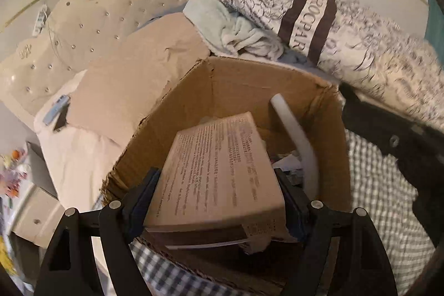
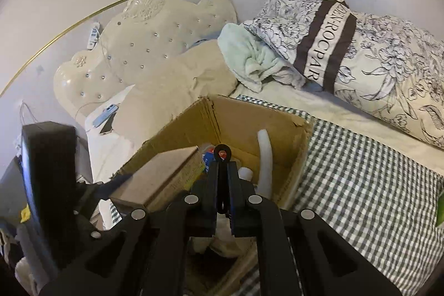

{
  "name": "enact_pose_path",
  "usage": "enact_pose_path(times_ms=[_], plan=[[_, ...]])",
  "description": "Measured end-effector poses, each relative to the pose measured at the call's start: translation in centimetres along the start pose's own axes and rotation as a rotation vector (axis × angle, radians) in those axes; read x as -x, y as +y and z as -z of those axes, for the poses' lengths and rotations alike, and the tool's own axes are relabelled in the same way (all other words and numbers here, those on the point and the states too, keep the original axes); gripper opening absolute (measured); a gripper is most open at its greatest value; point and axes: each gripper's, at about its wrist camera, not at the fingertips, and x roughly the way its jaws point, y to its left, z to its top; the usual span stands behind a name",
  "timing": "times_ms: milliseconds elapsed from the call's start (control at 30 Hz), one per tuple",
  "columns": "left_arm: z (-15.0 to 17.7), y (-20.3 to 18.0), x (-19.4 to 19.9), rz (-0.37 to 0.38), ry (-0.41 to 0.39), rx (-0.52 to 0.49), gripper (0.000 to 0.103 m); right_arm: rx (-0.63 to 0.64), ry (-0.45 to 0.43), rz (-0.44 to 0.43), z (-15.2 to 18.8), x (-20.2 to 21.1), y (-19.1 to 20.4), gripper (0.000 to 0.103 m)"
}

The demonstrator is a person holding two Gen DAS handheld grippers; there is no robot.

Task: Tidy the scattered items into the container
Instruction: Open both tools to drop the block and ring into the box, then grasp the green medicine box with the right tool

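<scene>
One open carton (image 2: 244, 118) is counted, with one flat printed box (image 1: 219, 168) and one white foam tube (image 2: 265, 165) in it. One patterned pillow (image 2: 360, 57), one pale towel (image 2: 249, 57) and two phones (image 2: 106, 117) are seen on the bed (image 2: 374, 185).

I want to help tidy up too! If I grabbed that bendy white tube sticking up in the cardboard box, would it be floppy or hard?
The white tube looks like foam, so probably light and a bit squashy. It already curves where it leans on the cardboard box wall, so it would likely bend rather than snap. Being round, it might roll if laid flat.
</scene>
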Motion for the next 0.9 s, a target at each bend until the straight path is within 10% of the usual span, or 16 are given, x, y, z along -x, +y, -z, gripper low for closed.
enact_pose_path(times_ms=[67,133,467,900], plan=[[-0.2,0.4,-0.1,0.014,0.0,0.027,0.099,0.007,-0.02,0.028,-0.2,0.0,0.0,0.052],[-0.4,0.6,0.0,0.026,-0.012,0.036,0.103,0.012,-0.046,0.068,-0.3,0.3,0.0,0.067],[-0.4,-2.3,2.3,0.073,-0.055,0.001,0.103,-0.081,-0.134,0.104,0.4,4.2,-4.7,0.068],[1.5,-16.6,4.1,0.304,-0.019,-0.087,0.103,-0.267,-0.159,0.546,9.0,16.9,-25.7,0.079]])
